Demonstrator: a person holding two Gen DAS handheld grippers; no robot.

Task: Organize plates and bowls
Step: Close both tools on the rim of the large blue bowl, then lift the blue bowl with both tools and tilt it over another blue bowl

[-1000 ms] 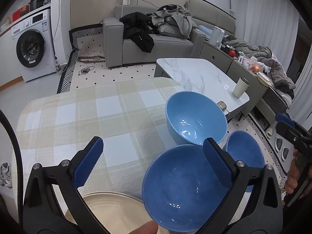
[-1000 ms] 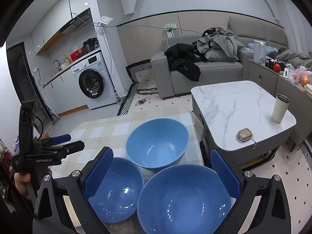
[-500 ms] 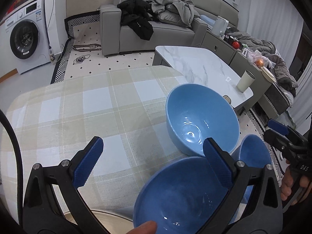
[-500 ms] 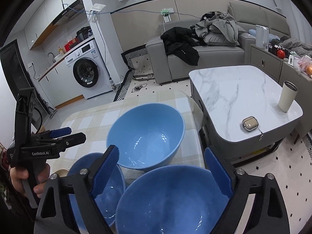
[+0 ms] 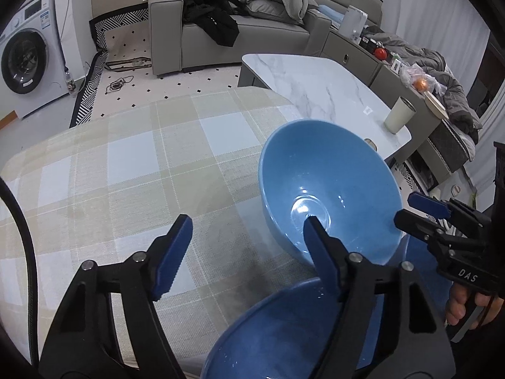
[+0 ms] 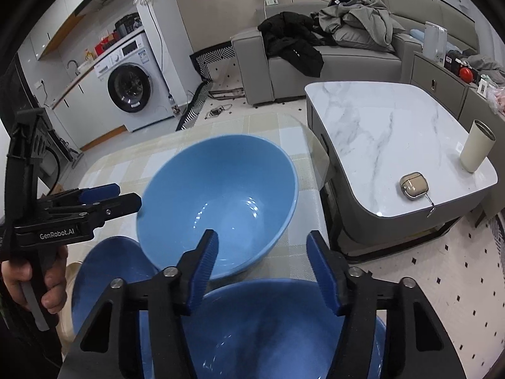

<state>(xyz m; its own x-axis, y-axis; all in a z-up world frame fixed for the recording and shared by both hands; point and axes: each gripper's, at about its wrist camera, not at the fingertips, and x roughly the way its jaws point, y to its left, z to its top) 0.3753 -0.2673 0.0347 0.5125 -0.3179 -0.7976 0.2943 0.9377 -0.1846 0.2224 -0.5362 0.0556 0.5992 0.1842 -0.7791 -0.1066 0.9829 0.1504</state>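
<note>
Clearly the left gripper (image 5: 246, 252) is held apart and empty, the large light-blue bowl (image 5: 328, 189) just ahead — its near rim should be straddled squarely; the right gripper (image 6: 262, 268) is likewise held apart, above a darker bowl (image 6: 268, 325).

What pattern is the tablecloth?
Beige and pale blue-white plaid tablecloth; clearest in the left wrist view.

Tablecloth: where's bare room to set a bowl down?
Free: the checked tablecloth left of the light bowl, out to its far edge. Crowded: the near right corner, where three bowls cluster under both claws, left and right.
</note>
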